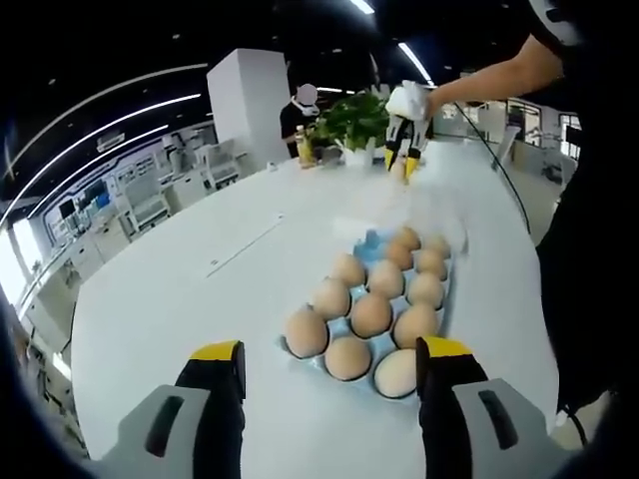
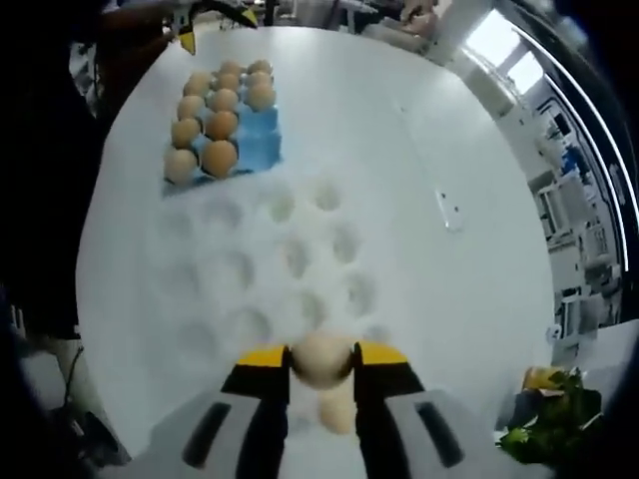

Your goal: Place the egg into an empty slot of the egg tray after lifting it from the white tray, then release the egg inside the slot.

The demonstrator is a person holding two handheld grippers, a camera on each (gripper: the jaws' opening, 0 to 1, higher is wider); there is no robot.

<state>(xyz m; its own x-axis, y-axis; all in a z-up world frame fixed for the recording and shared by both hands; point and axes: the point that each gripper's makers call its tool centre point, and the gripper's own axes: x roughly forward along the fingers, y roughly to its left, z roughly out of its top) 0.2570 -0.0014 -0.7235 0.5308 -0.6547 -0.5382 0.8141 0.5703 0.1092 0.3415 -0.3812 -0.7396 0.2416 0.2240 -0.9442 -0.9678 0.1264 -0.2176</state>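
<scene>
Two grippers are working over a round white table [image 1: 180, 289]. In the right gripper view, the right gripper [image 2: 321, 361] is closing its yellow-tipped jaws on a pale egg [image 2: 321, 357], which is sitting squarely between the tips and touching both. A second egg [image 2: 337, 407] is lying just behind and below it, between the jaw bodies, in the near row of the white tray [image 2: 250, 269]. That tray is spreading away from the gripper as rows of shallow round hollows, almost the same colour as the table. Beyond its far edge, the blue egg tray [image 2: 262, 140] is sitting touching or just beside it, carrying brown eggs in its left and middle columns, while blue slots on its right side are showing bare. A leafy green plant [image 2: 549, 424] is lying at the near right edge of this view. In the left gripper view, the left gripper [image 1: 329, 364] is hanging above the table with its jaws spread wide and holding nothing; the blue egg tray [image 1: 371, 242] is lying between and beyond its tips, with a blue slot showing at the far left corner. Farther off in this view, the right gripper [image 1: 404, 160] is pointing down at the table, gripped by a gloved hand [image 1: 409, 100], with the plant [image 1: 354, 120] and a small bottle [image 1: 305, 148] standing near it at the far table edge.
</scene>
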